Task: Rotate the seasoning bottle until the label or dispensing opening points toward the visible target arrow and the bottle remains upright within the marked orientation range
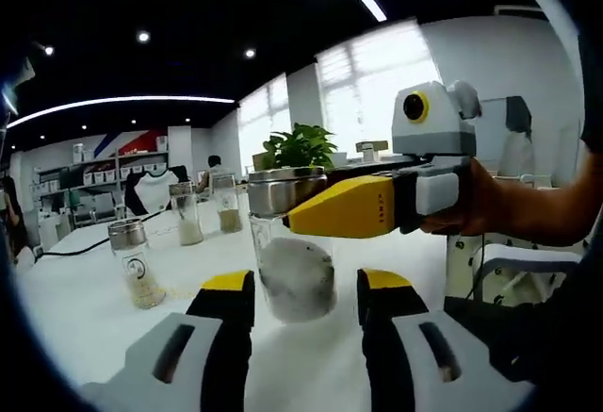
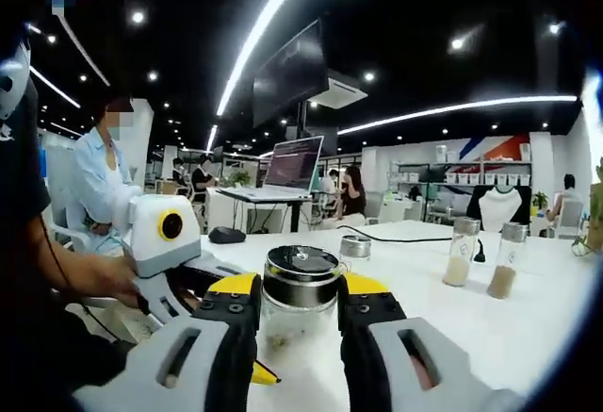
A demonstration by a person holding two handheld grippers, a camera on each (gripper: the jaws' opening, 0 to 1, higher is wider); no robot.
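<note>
the seasoning bottle [image 1: 292, 252] stands upright on the white counter [image 1: 85, 299], long axis vertical, at 12 o'clock between the parted left tongs [image 1: 304, 291], while the right tongs [image 2: 294, 301] clamp its metal cap [image 2: 301, 275].

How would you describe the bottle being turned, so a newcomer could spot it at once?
On the white table, find the glass seasoning bottle nearest the two grippers. The right gripper clamps its steel lid, unlike the three bottles standing free behind.
</note>
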